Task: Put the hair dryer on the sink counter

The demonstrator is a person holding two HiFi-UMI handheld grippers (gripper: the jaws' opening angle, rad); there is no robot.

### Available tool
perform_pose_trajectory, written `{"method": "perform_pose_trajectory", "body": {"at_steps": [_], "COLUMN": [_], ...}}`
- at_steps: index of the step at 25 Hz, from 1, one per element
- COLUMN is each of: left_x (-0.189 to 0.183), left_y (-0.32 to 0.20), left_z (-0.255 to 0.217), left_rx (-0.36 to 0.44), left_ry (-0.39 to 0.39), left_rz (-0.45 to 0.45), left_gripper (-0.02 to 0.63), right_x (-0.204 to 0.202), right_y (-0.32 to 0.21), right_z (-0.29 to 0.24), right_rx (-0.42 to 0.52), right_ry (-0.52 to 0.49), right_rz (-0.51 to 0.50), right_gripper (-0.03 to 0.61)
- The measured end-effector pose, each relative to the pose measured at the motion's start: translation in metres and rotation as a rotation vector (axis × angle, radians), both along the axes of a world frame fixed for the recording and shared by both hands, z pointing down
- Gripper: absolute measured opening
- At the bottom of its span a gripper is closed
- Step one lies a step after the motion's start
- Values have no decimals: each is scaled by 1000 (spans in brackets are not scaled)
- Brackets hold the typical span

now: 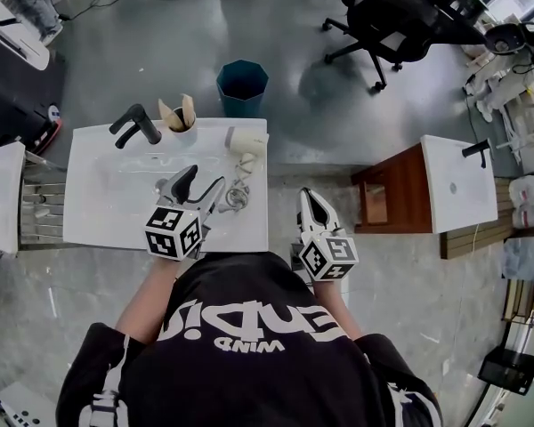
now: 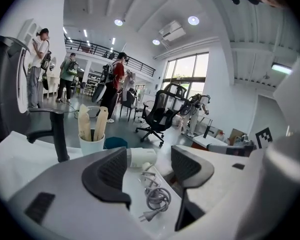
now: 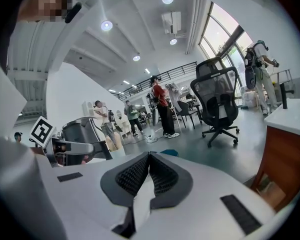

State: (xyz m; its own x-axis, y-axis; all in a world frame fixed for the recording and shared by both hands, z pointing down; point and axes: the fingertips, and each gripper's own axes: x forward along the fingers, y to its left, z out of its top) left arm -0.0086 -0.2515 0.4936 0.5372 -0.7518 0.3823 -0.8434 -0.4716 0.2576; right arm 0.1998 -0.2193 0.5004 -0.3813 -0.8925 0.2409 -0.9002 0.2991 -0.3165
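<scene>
A white hair dryer (image 1: 246, 144) lies on the white sink counter (image 1: 98, 212) near its far right corner, with its grey cord and plug (image 1: 238, 194) coiled in front of it. In the left gripper view the hair dryer (image 2: 140, 157) and the cord (image 2: 156, 197) show between the jaws, farther off. My left gripper (image 1: 199, 185) hovers over the counter just short of the cord, open and empty. My right gripper (image 1: 312, 205) hangs to the right of the counter over the floor, shut with nothing in it.
A black faucet (image 1: 135, 124) and a cup of wooden brushes (image 1: 180, 116) stand at the counter's back edge. A dark bin (image 1: 242, 85) sits on the floor behind. A wooden cabinet with a second sink (image 1: 458, 183) stands to the right, an office chair (image 1: 387, 20) beyond.
</scene>
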Motion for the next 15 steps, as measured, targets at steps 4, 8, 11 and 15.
{"method": "perform_pose_trajectory", "body": {"at_steps": [4,8,11,15], "left_x": [-4,-6,-11,-18], "left_y": [8,14,15,18], "left_z": [-9,-11,-7,-1], "left_rx": [57,82,95,107], "left_ry": [14,4,-23,-51], "left_rz": [-1,4,-14,-44], "left_gripper": [218,135,99,41], "right_x": [-2,-4,-4,-4], "right_y": [2,3,4,7], "right_z": [-3,-4,-4,-2], "right_rx": [10,20,28,27], "right_ry": [4,15,26,28], "right_rz": [-1,-4,-1,5], "right_gripper": [25,23,24,25]}}
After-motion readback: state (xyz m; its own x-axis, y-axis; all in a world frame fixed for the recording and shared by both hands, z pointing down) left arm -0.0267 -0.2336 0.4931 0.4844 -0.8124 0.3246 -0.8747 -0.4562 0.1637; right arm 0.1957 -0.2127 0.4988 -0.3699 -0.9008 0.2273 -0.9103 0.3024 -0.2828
